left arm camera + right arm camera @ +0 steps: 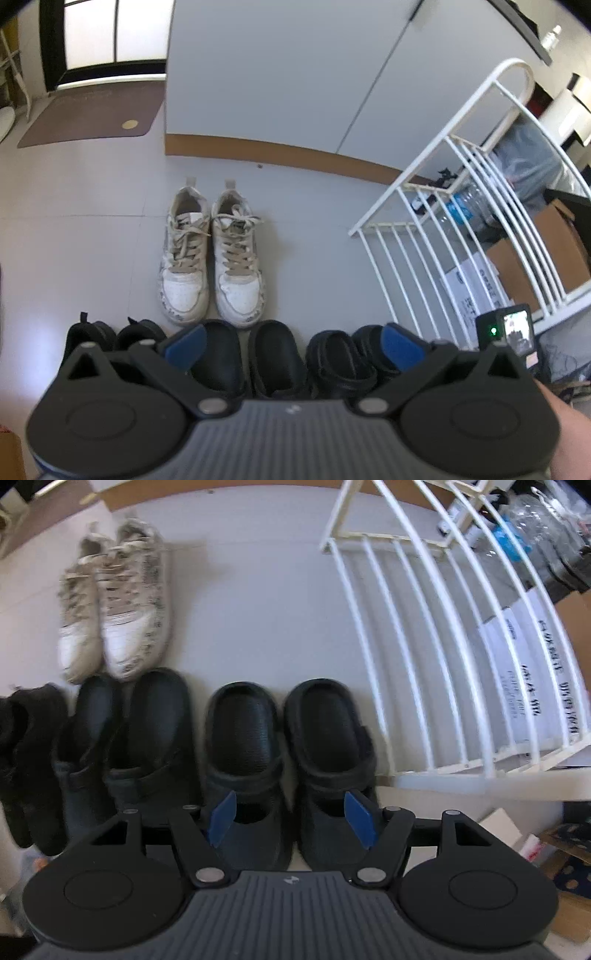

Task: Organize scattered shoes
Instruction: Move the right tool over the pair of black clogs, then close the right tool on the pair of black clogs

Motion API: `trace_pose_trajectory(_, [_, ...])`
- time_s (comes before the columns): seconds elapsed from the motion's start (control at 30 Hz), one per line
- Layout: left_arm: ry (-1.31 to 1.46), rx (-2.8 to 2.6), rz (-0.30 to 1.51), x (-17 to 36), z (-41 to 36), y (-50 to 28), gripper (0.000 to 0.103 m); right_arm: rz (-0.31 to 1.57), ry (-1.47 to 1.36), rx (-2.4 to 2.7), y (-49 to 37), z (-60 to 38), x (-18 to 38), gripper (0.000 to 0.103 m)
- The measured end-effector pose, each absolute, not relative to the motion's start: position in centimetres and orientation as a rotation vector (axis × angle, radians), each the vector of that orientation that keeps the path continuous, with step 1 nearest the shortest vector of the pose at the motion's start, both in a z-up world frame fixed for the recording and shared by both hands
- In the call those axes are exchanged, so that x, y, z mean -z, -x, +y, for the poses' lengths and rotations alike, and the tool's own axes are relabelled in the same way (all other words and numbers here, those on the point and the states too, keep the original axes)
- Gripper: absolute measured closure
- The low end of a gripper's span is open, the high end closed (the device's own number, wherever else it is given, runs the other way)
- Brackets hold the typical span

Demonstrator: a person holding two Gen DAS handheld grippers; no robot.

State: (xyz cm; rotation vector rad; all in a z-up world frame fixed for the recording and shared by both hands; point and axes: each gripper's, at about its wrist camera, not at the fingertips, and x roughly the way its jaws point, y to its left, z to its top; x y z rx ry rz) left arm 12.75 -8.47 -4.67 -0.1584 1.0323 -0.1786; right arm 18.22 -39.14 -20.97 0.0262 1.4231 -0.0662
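The right gripper (291,819) is held open and empty above the black clogs (284,746). A careful drop and squeeze are probably needed next. The left gripper (291,345) is open too.

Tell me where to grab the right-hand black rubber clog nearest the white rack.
Probably from above, one tool finger inside the heel opening of the right-hand black rubber clog and one outside, pinching its raised rim. The sole lies flat and the white metal rack crowds its outer side, so a sideways approach looks tight.

Pale floor (92,236); white sneakers (210,258), black clogs (291,746), white rack (461,221).
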Motion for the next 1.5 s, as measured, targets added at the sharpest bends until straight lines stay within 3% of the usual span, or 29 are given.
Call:
trace_pose_trajectory(0.83, [0.076,0.062,1.120,8.9,-6.9,-17.5,0.000,1.446,-0.100,0.012,-19.0,-37.3,28.1,0.032])
trace_pose_trajectory(0.97, [0.114,0.066,1.148,9.5,-6.7,-18.3,0.000,1.474,-0.052,-0.028,-19.2,-38.0,28.7,0.032])
trace_pose_trajectory(1.23, [0.230,0.031,1.207,11.0,-6.3,-18.3,0.000,1.475,-0.296,0.010,-20.0,-42.1,28.8,0.029])
trace_pose_trajectory(1.5, [0.263,0.080,1.200,10.1,-6.9,-18.0,0.000,1.516,-0.221,0.029,-20.6,-42.7,31.4,0.029])
